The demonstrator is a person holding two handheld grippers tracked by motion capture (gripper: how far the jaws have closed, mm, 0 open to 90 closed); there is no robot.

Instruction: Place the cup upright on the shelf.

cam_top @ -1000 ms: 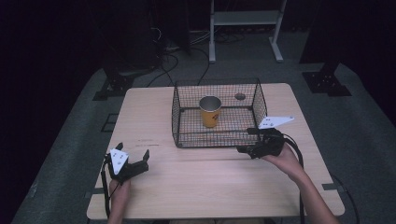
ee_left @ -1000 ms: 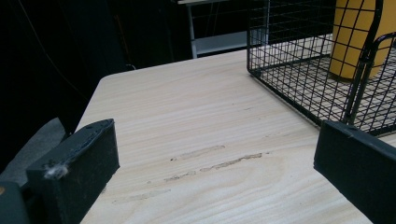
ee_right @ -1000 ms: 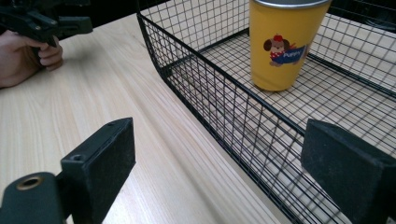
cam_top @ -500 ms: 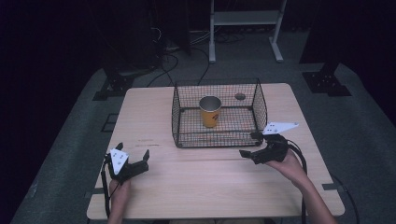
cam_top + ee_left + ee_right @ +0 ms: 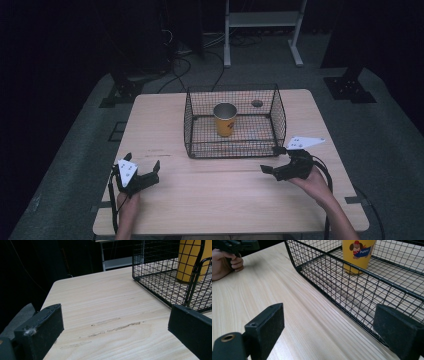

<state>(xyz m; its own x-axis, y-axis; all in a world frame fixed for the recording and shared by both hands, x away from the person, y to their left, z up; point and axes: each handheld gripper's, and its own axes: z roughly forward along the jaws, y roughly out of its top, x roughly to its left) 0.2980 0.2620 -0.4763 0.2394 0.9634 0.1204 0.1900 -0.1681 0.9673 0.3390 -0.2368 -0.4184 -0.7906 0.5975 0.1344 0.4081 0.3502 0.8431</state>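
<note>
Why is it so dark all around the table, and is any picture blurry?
High view: light falls on the table, the room behind stays dark, and it looks soft. Right gripper view: the yellow cup and wire basket are sharp; the near jaws are slightly blurred.

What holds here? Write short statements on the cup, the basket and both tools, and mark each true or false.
1. The yellow cup stands upright inside the wire basket. True.
2. The right tool is shut on the cup. False: it is open, outside the basket's near right corner.
3. The left tool is open. True.
4. The basket sits on the floor. False: it sits on the wooden table.
</note>
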